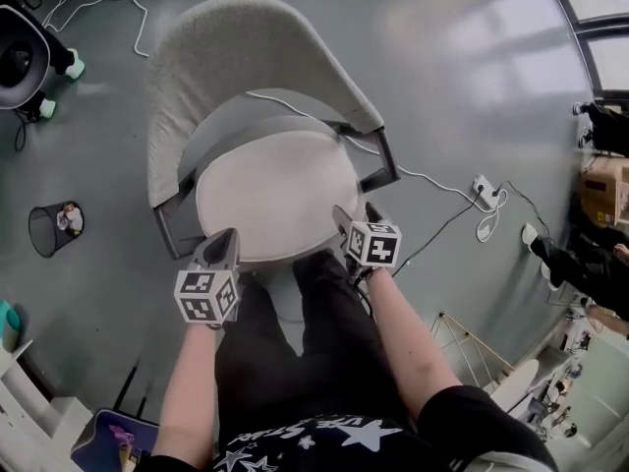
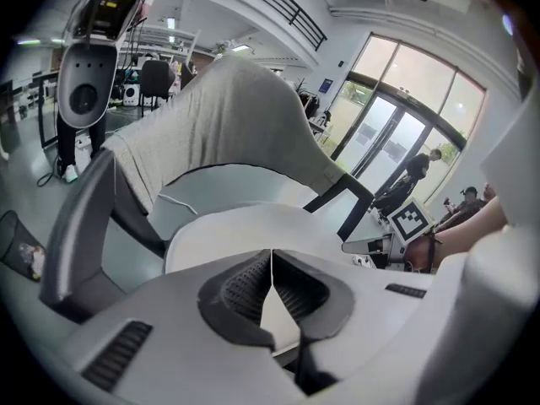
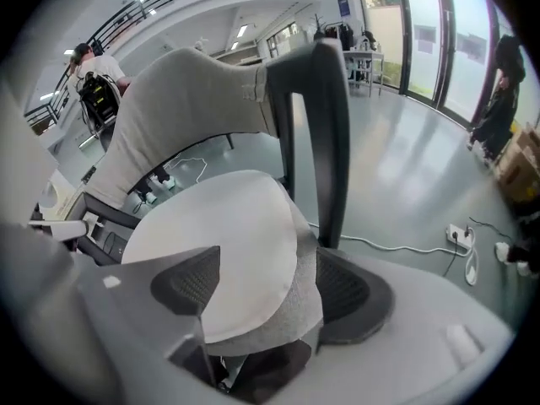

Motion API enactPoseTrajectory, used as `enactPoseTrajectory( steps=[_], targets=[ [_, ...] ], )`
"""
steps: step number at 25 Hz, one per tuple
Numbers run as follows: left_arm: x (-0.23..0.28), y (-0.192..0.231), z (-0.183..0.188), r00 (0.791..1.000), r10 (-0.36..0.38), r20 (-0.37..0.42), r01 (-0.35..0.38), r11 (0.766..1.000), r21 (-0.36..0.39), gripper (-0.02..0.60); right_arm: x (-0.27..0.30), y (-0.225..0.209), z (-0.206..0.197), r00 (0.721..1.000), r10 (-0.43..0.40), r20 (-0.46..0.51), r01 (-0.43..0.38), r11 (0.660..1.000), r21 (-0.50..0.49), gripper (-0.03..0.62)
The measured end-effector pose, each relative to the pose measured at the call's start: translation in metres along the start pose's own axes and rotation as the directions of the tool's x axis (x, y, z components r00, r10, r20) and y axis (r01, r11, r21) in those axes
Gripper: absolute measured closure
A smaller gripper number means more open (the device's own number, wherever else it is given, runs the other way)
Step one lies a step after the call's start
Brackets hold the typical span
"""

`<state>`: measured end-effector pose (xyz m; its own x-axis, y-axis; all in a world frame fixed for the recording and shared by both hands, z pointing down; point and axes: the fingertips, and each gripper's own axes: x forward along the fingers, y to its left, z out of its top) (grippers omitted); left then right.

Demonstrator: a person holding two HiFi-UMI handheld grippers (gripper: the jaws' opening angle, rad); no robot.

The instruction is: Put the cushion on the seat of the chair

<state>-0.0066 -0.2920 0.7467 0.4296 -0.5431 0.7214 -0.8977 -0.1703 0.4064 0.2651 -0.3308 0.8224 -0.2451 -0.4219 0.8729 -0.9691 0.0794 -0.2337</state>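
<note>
A round cream cushion point(image 1: 275, 190) lies on the seat of a chair with a curved grey backrest point(image 1: 236, 57) and dark armrests. At the cushion's front left edge my left gripper point(image 1: 224, 244) is shut. In the left gripper view its pads point(image 2: 245, 285) meet, with a thin pale strip of cushion point(image 2: 253, 230) between them. My right gripper point(image 1: 356, 219) is at the front right edge. In the right gripper view it point(image 3: 261, 285) stands open, and the cushion's point(image 3: 219, 243) grey rim lies between the spread pads point(image 3: 346, 289).
A white cable point(image 1: 432, 180) runs under the chair to a power strip point(image 1: 485, 190) on the grey floor. A wire waste bin point(image 1: 54, 226) stands at the left and a black and white machine point(image 1: 20, 57) at the top left. People stand at the right point(image 1: 580, 254).
</note>
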Motion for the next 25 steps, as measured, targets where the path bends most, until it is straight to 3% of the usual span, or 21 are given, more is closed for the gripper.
enactPoseTrajectory(
  steps=[7, 12, 17, 22, 25],
  targets=[
    [-0.03, -0.023, 0.023, 0.991, -0.13, 0.026, 0.128, 0.989, 0.077, 0.568, -0.059, 0.053, 0.011, 0.993, -0.001, 0.117, 0.006, 0.999, -0.04, 0.264],
    [-0.06, -0.043, 0.045, 0.974, -0.225, 0.033, 0.216, 0.961, 0.172, 0.568, -0.102, 0.099, 0.025, 0.974, 0.001, 0.229, 0.004, 1.0, -0.019, 0.266],
    [-0.091, -0.066, 0.065, 0.95, -0.309, 0.045, 0.289, 0.924, 0.25, 0.568, -0.167, 0.114, 0.049, 0.928, -0.039, 0.371, 0.026, 0.999, 0.041, 0.346],
    [-0.122, -0.082, 0.07, 0.928, -0.368, 0.053, 0.339, 0.896, 0.287, 0.568, -0.231, 0.087, 0.046, 0.849, -0.198, 0.489, 0.103, 0.971, 0.214, 0.449],
    [-0.141, -0.084, 0.074, 0.923, -0.38, 0.06, 0.348, 0.891, 0.293, 0.568, -0.254, 0.083, 0.033, 0.829, -0.247, 0.502, 0.112, 0.952, 0.284, 0.513]
  ],
)
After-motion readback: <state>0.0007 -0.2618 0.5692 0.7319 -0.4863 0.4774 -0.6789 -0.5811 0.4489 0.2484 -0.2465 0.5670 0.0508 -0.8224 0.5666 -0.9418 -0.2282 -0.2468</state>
